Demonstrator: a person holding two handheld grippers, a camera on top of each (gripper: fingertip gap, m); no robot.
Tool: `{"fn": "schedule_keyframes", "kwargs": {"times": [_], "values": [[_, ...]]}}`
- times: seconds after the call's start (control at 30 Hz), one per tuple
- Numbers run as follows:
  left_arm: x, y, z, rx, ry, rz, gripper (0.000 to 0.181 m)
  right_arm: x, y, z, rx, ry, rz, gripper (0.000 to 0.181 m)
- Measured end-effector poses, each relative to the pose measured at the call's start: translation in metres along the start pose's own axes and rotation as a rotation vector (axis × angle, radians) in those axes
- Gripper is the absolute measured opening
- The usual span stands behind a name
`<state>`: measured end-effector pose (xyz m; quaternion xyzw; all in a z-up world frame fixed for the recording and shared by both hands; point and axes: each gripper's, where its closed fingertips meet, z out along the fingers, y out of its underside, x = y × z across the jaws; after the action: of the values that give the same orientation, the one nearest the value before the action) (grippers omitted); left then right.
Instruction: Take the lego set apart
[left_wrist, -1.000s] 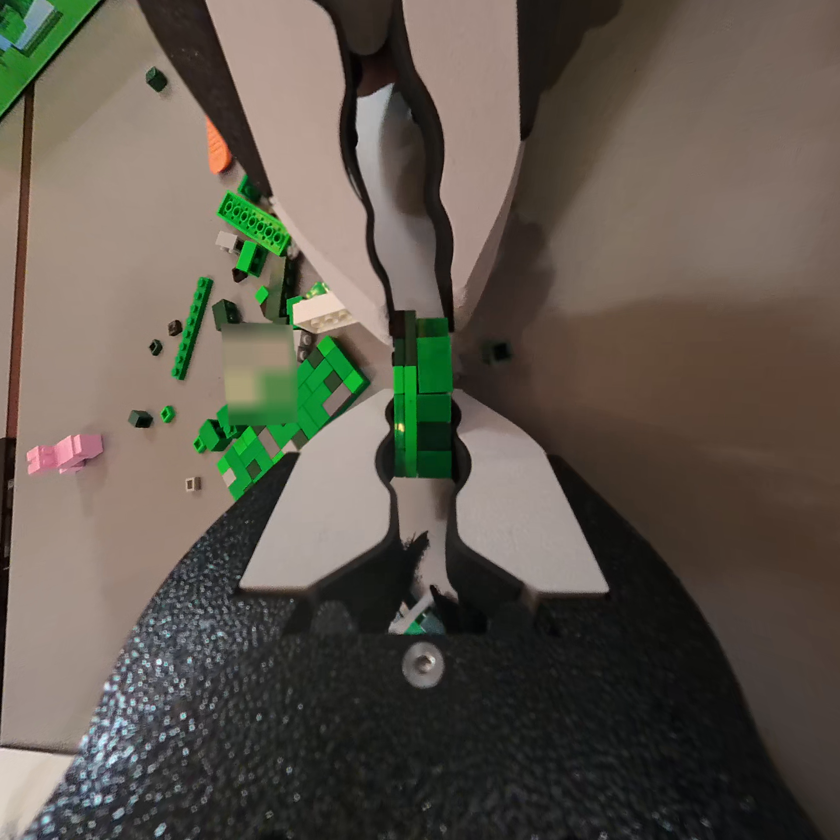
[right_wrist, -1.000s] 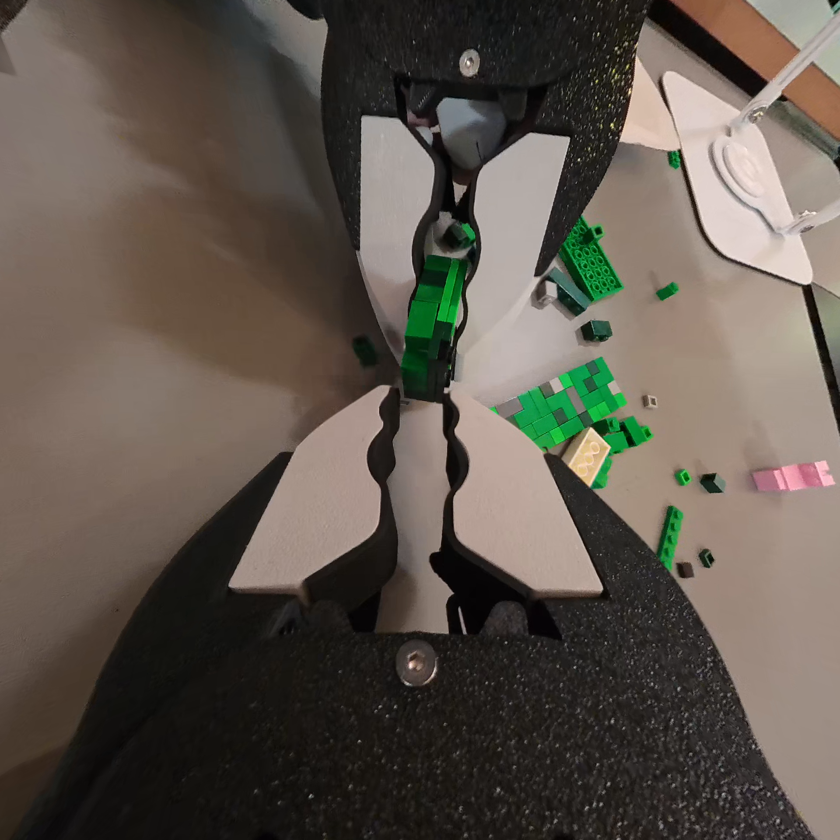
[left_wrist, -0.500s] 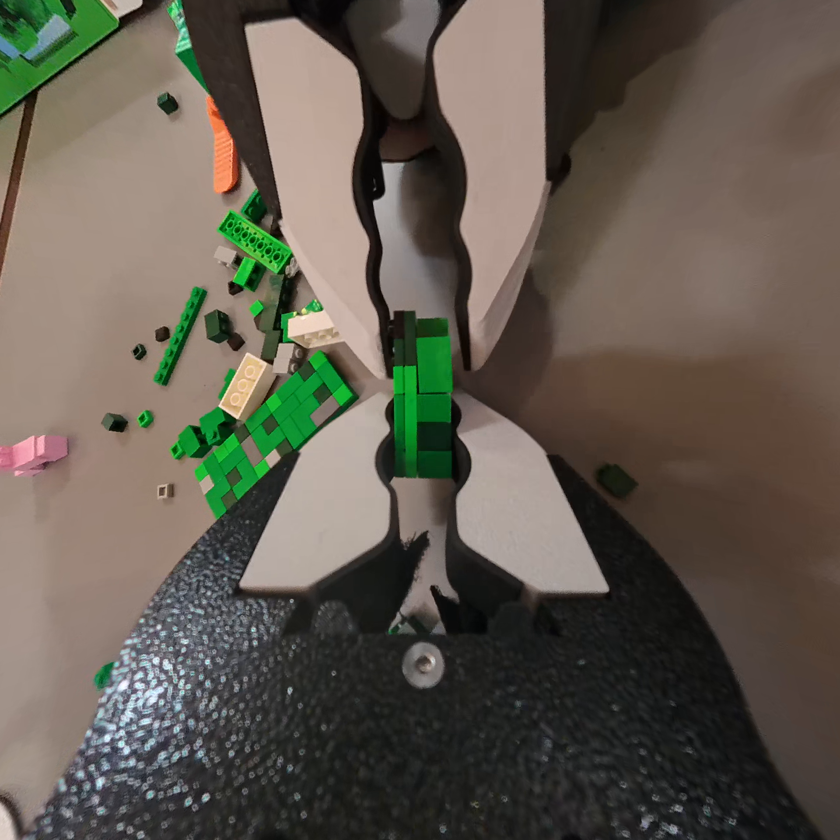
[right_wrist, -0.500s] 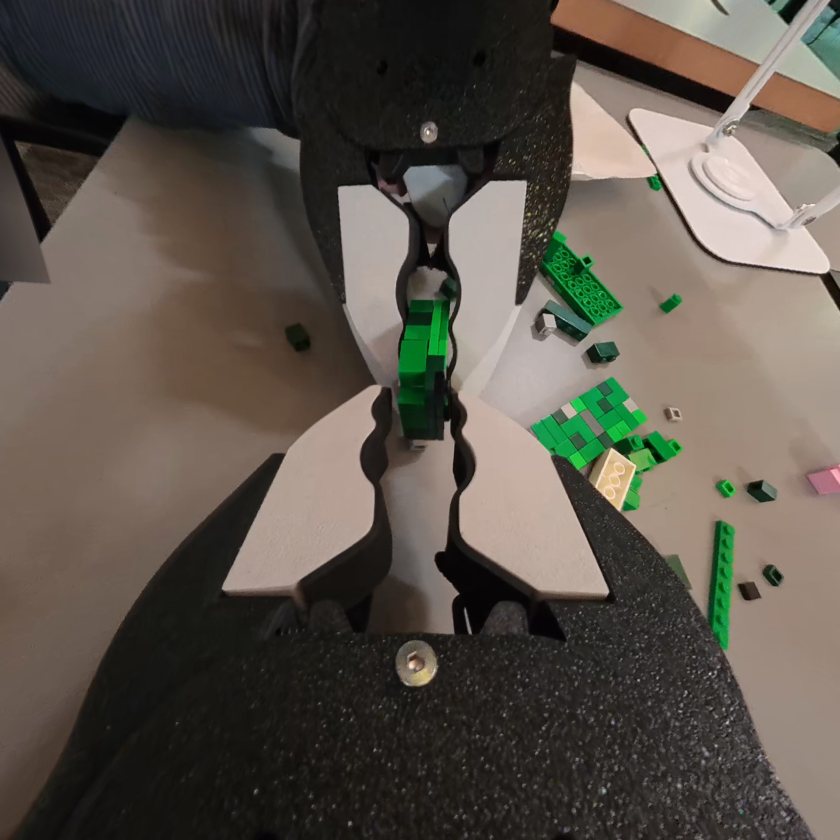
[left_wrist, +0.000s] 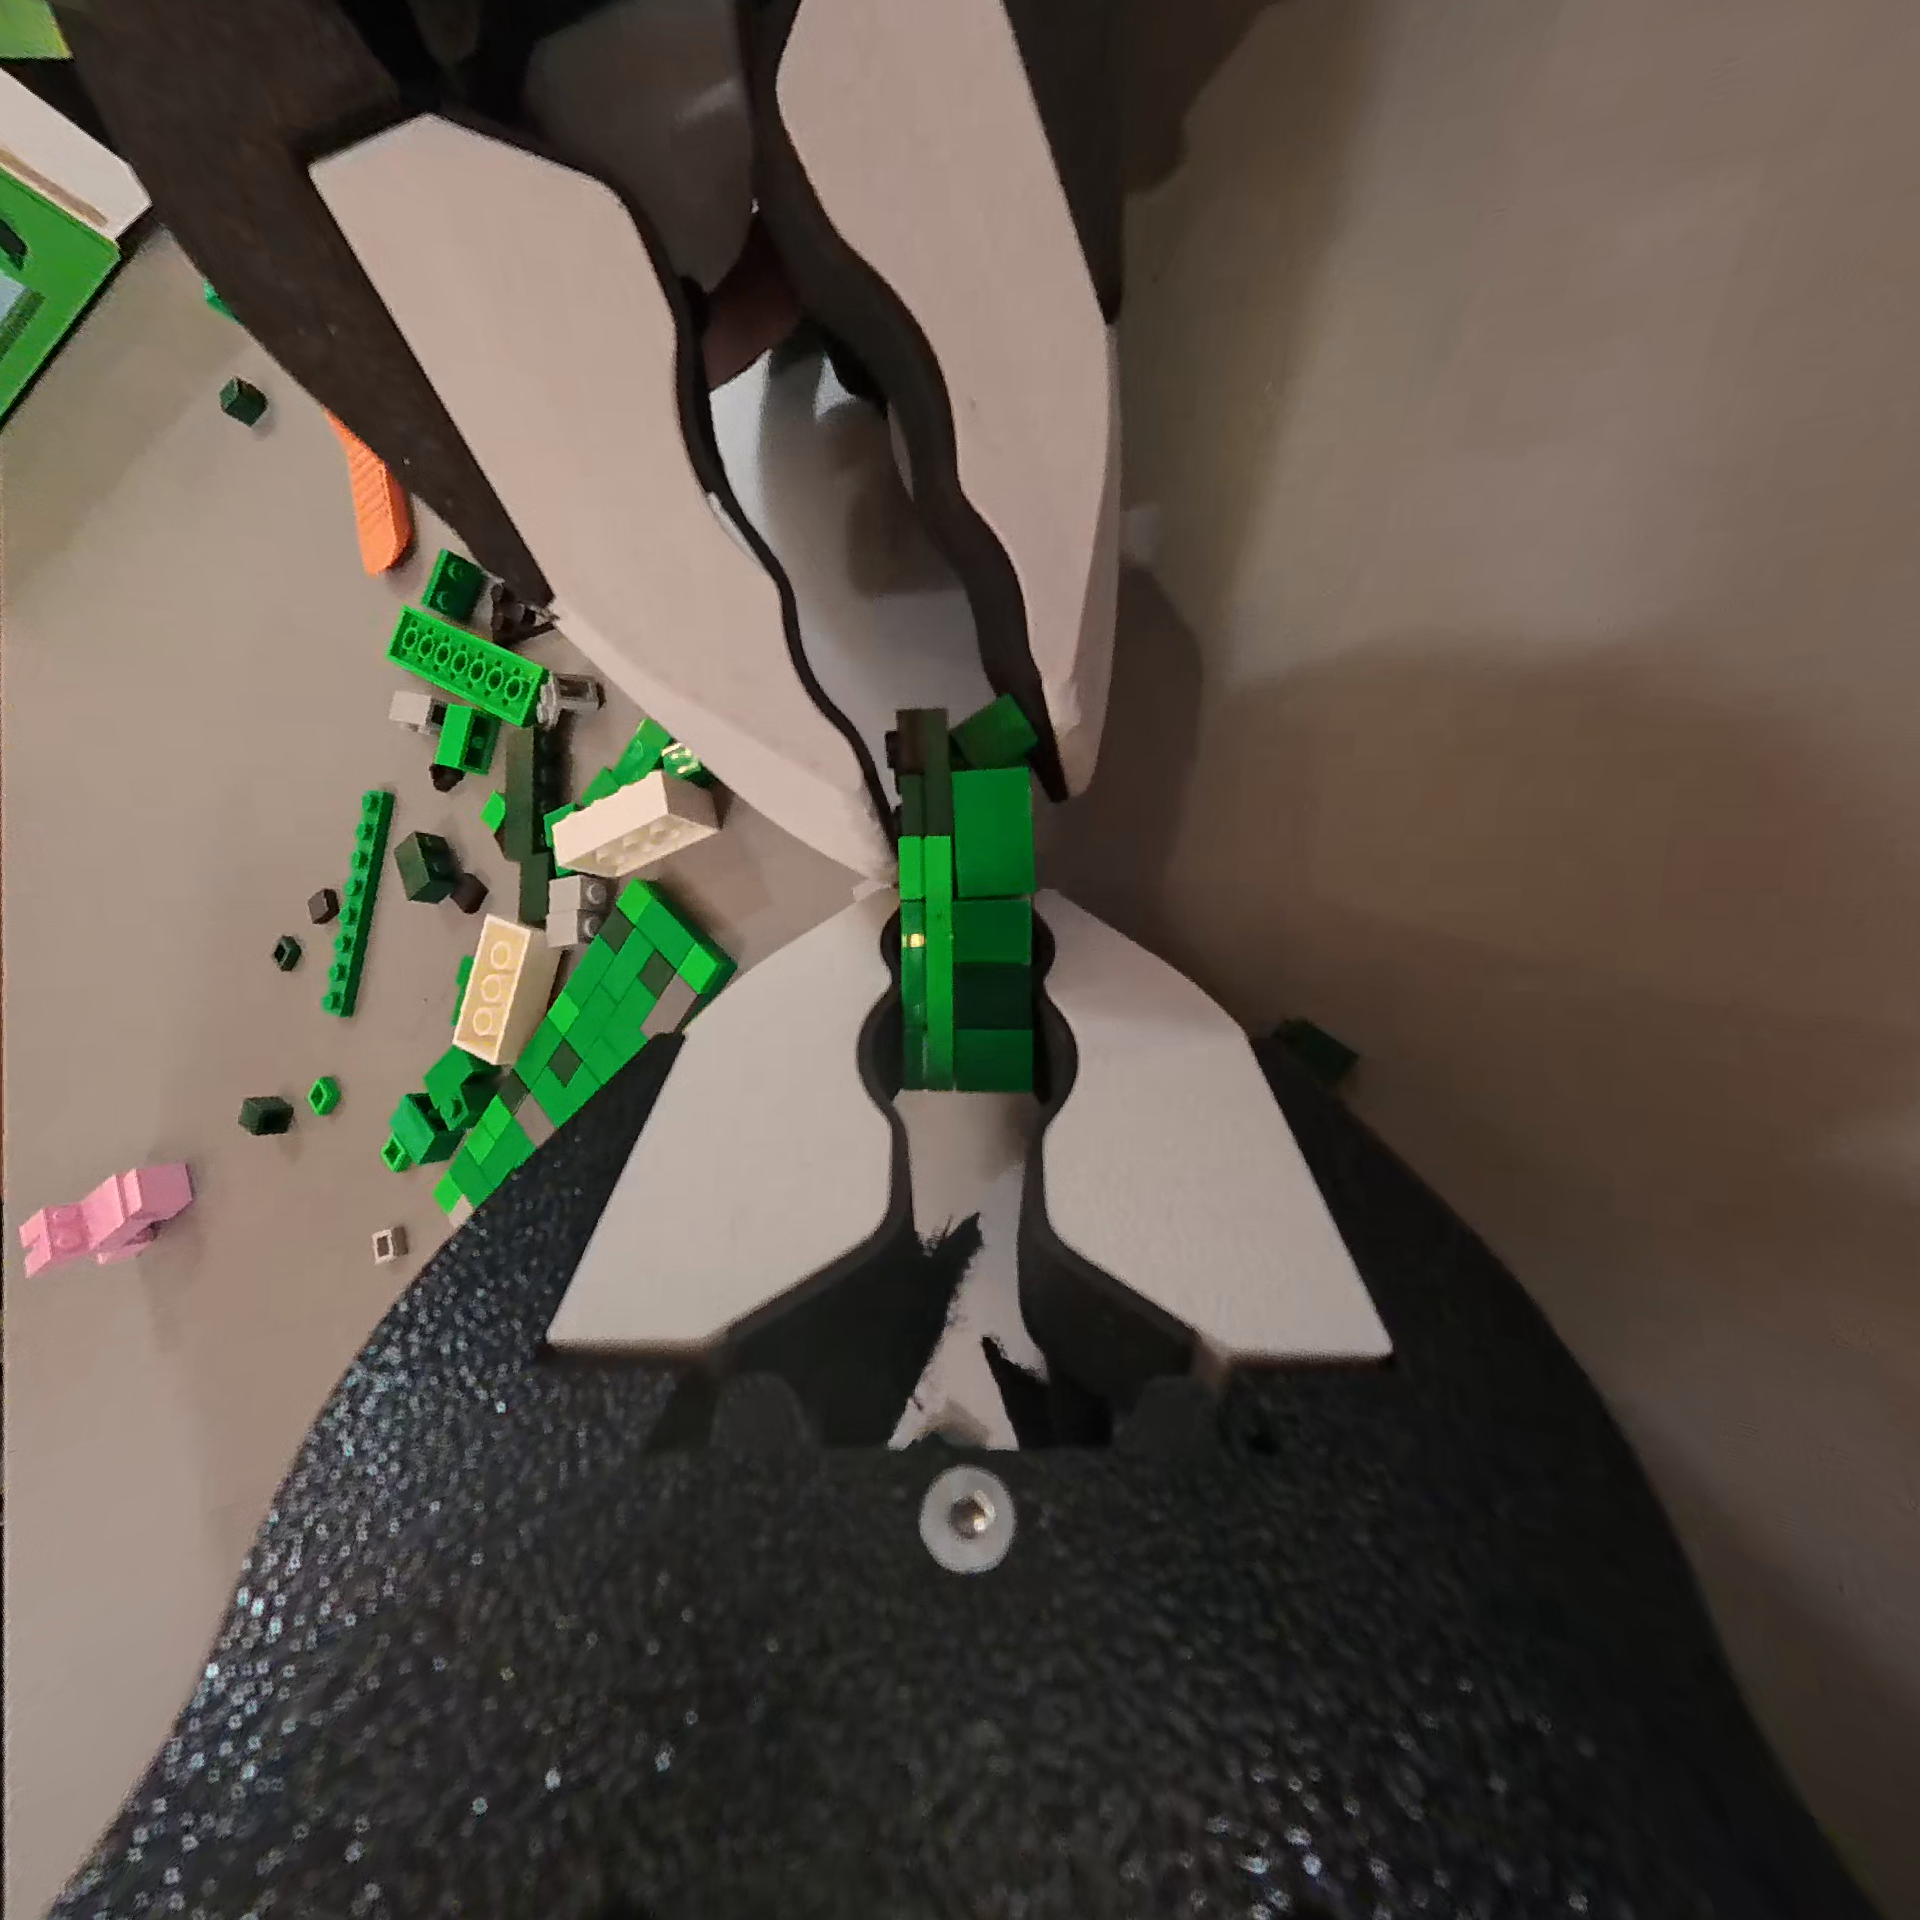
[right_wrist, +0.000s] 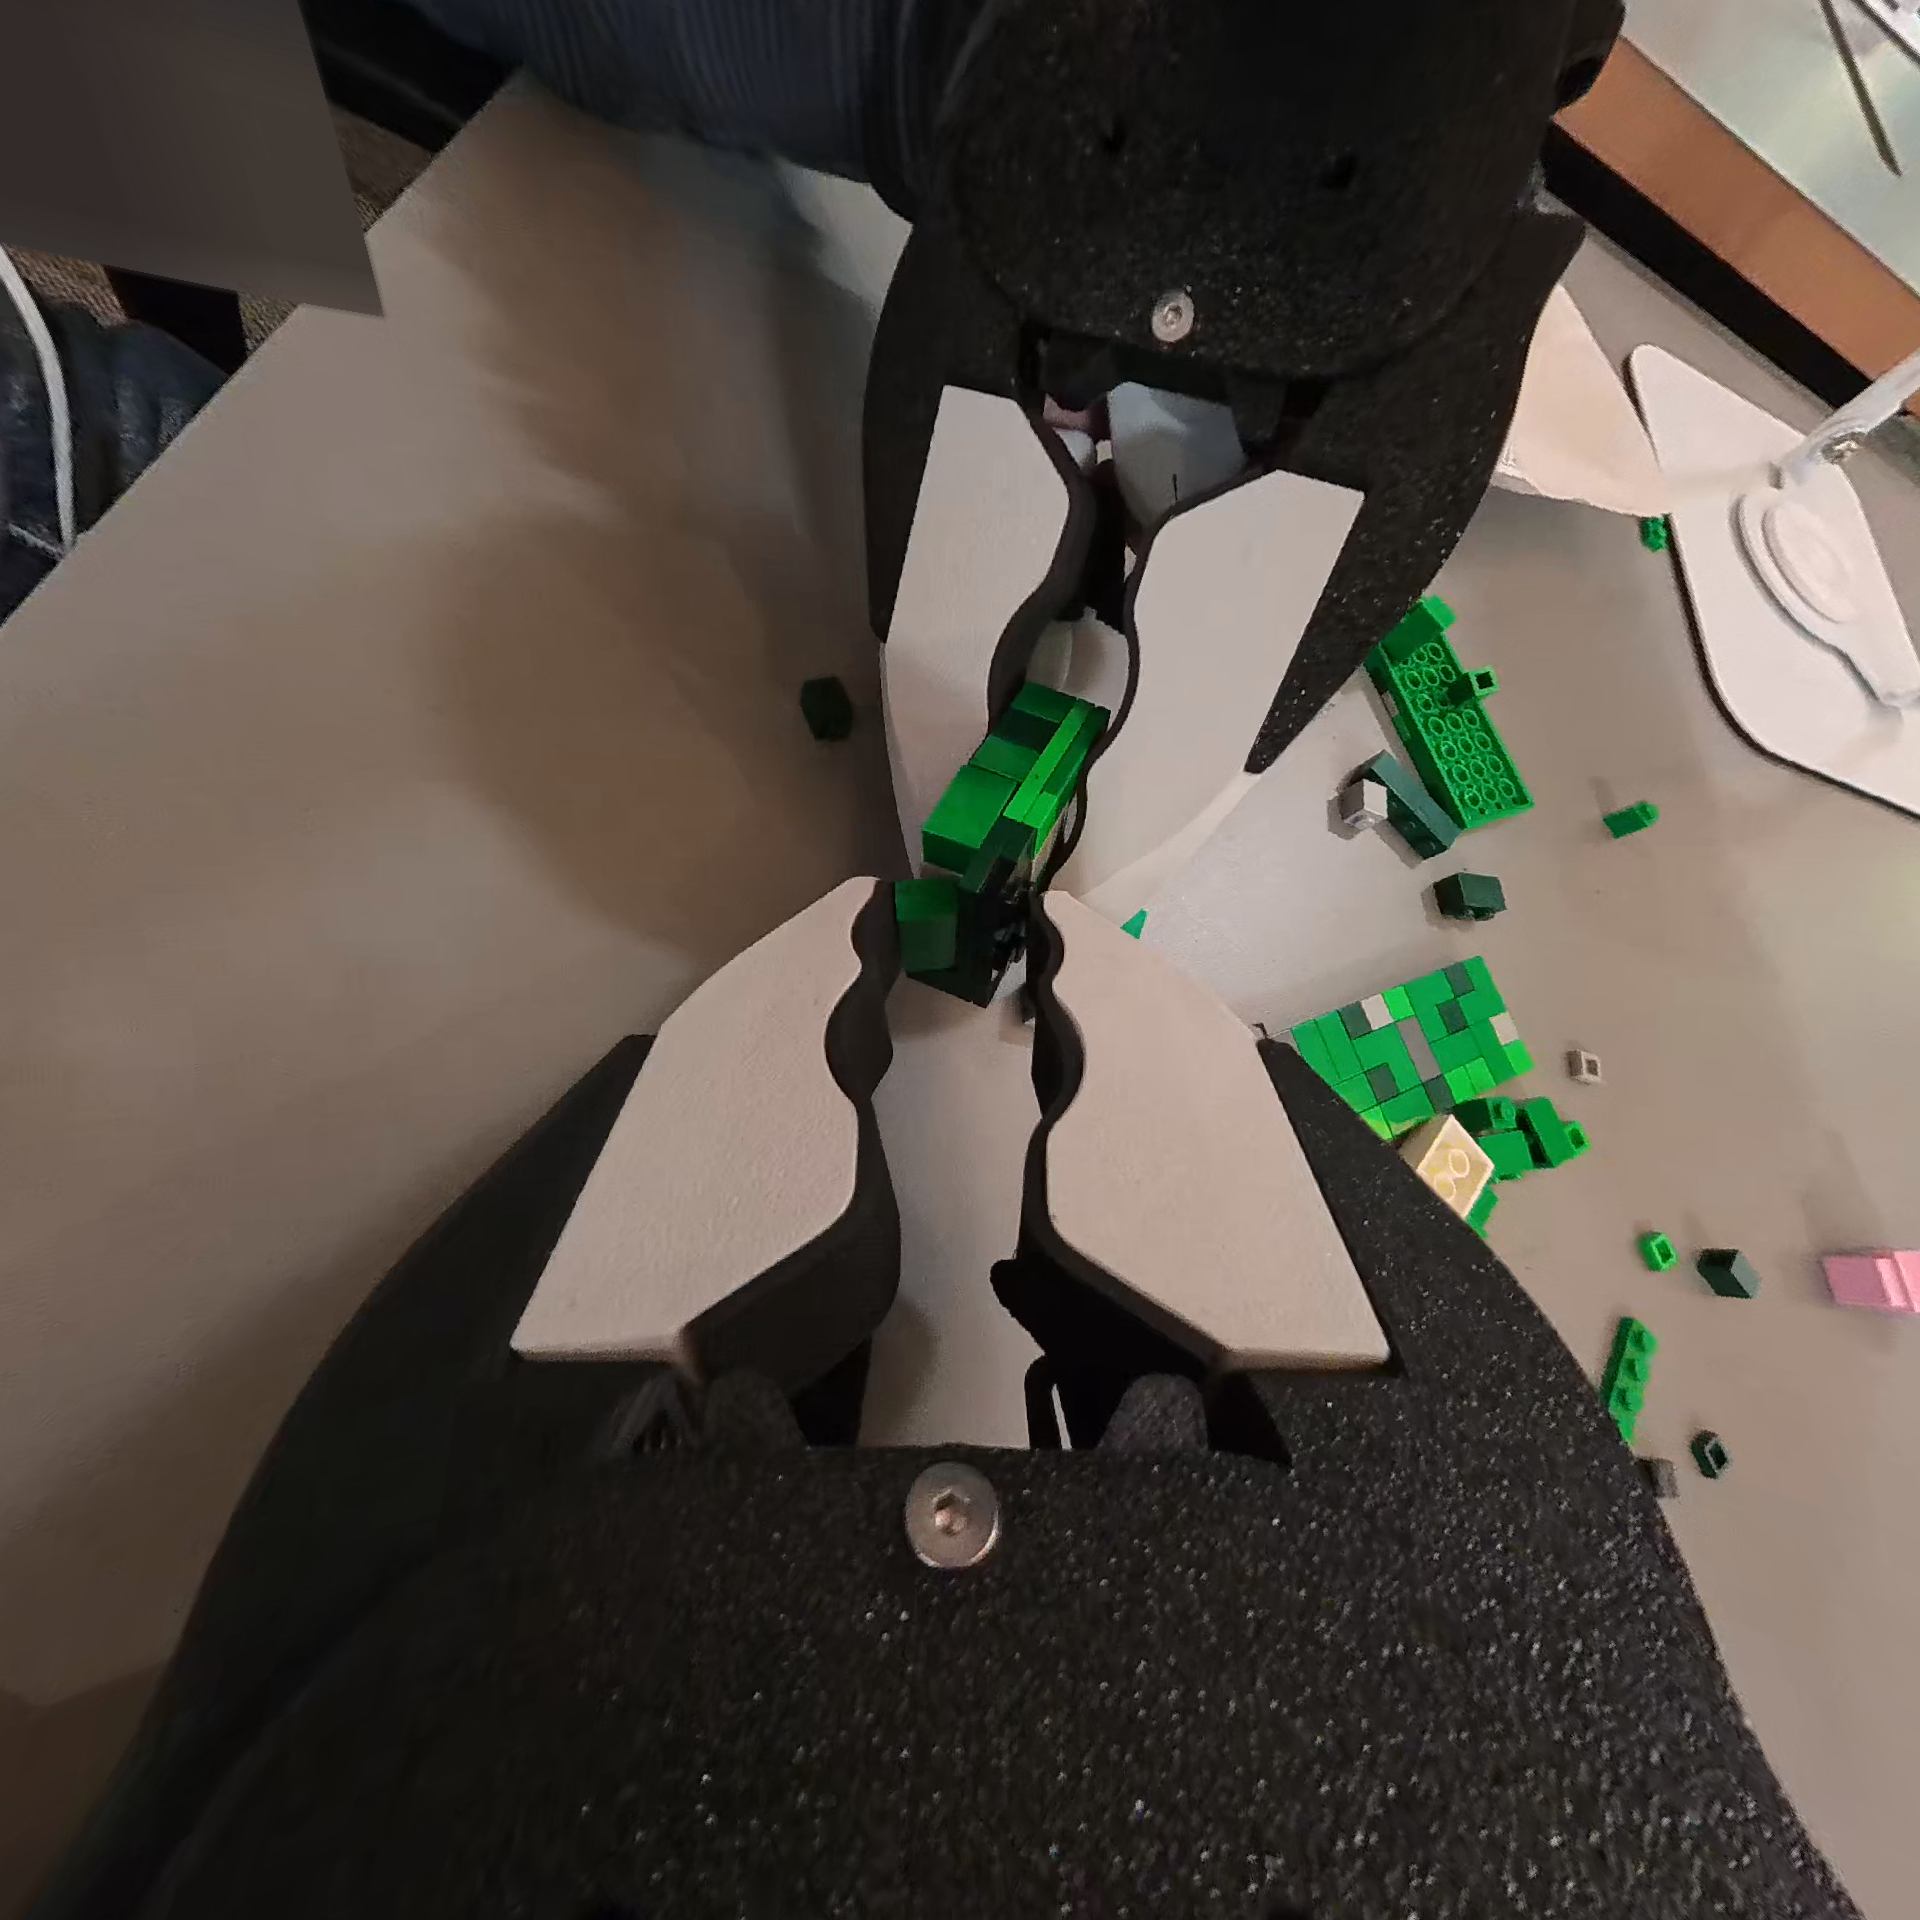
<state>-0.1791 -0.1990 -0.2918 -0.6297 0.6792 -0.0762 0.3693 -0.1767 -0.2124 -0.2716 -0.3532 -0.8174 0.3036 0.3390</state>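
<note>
A narrow stack of green lego bricks (left_wrist: 971, 977) is held in the air between both grippers, over a grey table. My left gripper (left_wrist: 961, 906) is shut on the stack's near half. My right gripper (left_wrist: 966, 810) comes in from above and is shut on the far end, where a green brick (left_wrist: 992, 727) sits tilted. In the right wrist view my right gripper (right_wrist: 964, 902) clamps the end piece (right_wrist: 930, 930), which is bent at an angle to the rest of the stack (right_wrist: 1023, 774) held in my left gripper (right_wrist: 997, 852).
Loose bricks lie on the table: a green mosaic plate (left_wrist: 613, 997) (right_wrist: 1423, 1049), a white brick (left_wrist: 634, 831), a tan brick (left_wrist: 504, 987), a studded green plate (right_wrist: 1444, 727), a pink piece (left_wrist: 104, 1216), an orange piece (left_wrist: 379, 509). A white stand base (right_wrist: 1766, 623) is far right. Only a small space, under 4 cm, lies between the two pairs of fingers. My left gripper's tips are some 8 centimeters from the green mosaic plate (left_wrist: 613, 997).
My right gripper has twisted against my left one. The stack was straight and now its end piece is bent off at an angle. Both grippers stay shut.
</note>
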Motion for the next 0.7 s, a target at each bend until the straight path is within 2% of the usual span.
{"fn": "schedule_keyframes", "kwargs": {"times": [0.37, 0.7], "values": [[-0.003, 0.007, -0.003, -0.009, 0.002, -0.07, 0.017, 0.002, 0.018, 0.002, -0.089, 0.062, 0.08, 0.025], [-0.002, 0.004, -0.002, -0.002, 0.003, -0.093, 0.017, 0.009, 0.013, 0.005, -0.057, 0.109, 0.155, 0.024]]}}
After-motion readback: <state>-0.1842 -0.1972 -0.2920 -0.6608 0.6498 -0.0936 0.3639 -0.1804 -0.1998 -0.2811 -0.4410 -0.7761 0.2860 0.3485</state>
